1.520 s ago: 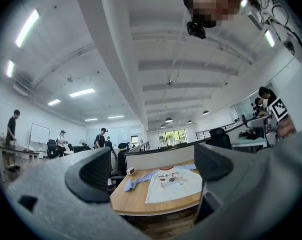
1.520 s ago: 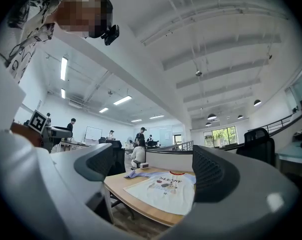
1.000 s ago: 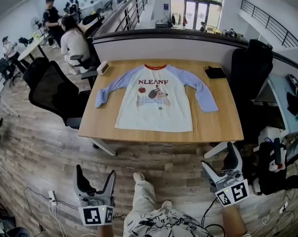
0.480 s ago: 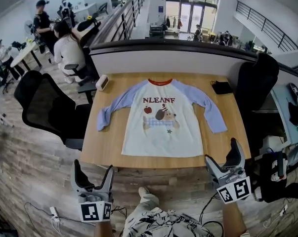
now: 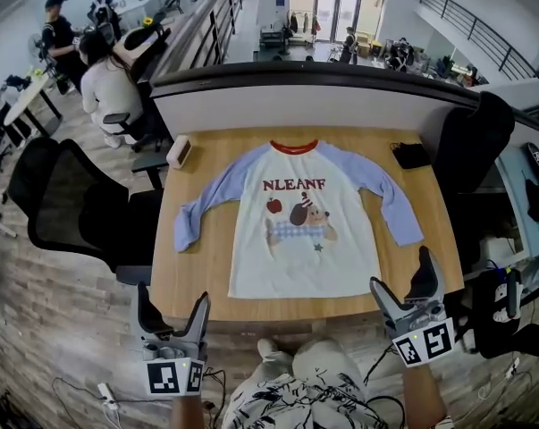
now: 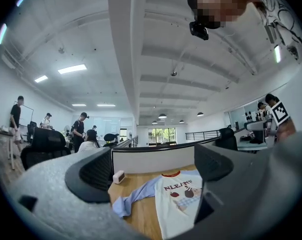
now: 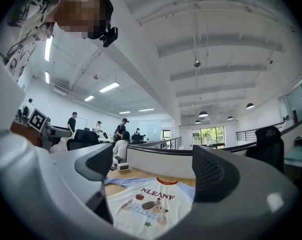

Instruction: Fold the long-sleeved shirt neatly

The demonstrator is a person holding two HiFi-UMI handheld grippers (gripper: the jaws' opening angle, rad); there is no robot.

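Note:
A long-sleeved shirt [image 5: 298, 222] lies flat and face up on the wooden table [image 5: 197, 275], white body, blue sleeves spread to both sides, red collar at the far edge. It also shows in the left gripper view as the shirt [image 6: 178, 204] and in the right gripper view as the shirt [image 7: 148, 204]. My left gripper [image 5: 172, 305] hovers open just before the table's near left edge. At the near right corner my right gripper [image 5: 400, 282] is open too. Neither touches the shirt.
A small white box [image 5: 179, 150] sits at the table's far left corner and a black pouch [image 5: 411, 155] at the far right. Black office chairs [image 5: 63, 208] stand left and right [image 5: 475, 141]. A low partition wall [image 5: 296, 96] runs behind the table; people are at desks far left.
The view has closed in on the table: it and the shirt appear larger and nearer, and both grippers now reach its front edge. Both stay open.

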